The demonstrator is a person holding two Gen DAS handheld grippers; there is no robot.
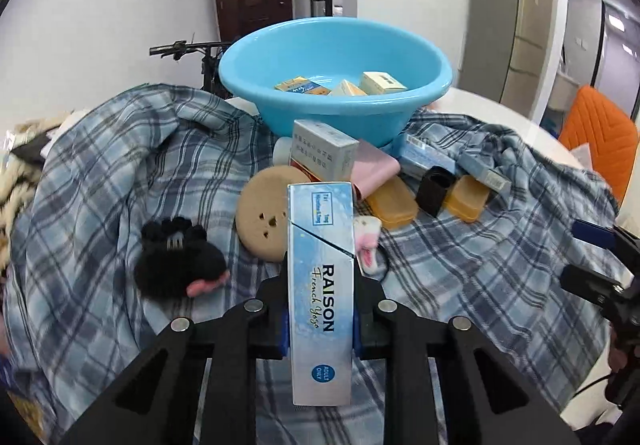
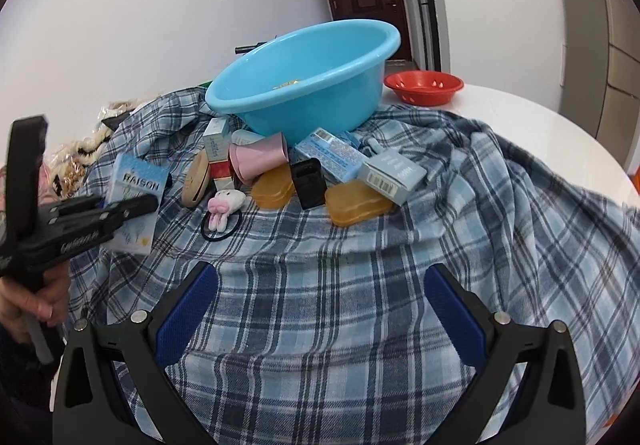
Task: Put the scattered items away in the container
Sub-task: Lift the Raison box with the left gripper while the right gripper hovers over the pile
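Observation:
My left gripper (image 1: 320, 309) is shut on a pale blue RAISON box (image 1: 322, 285) and holds it above the plaid cloth, short of the blue basin (image 1: 336, 113); the box also shows in the right wrist view (image 2: 136, 181). The basin holds three small boxes (image 1: 340, 85). In front of it lies a heap: a grey box (image 1: 324, 153), a pink pouch (image 1: 372, 169), two amber cases (image 1: 392, 201), a black case (image 1: 434, 189), a tan round disc (image 1: 264, 217), a bunny hair tie (image 2: 224, 209). My right gripper (image 2: 320, 309) is open and empty over the cloth.
A black fuzzy hair clip (image 1: 176, 261) lies left on the plaid cloth (image 2: 360, 285). A red colander (image 2: 424, 85) sits on the white table behind the basin. An orange chair (image 1: 600, 141) stands at the right. A bicycle (image 1: 192, 49) stands behind.

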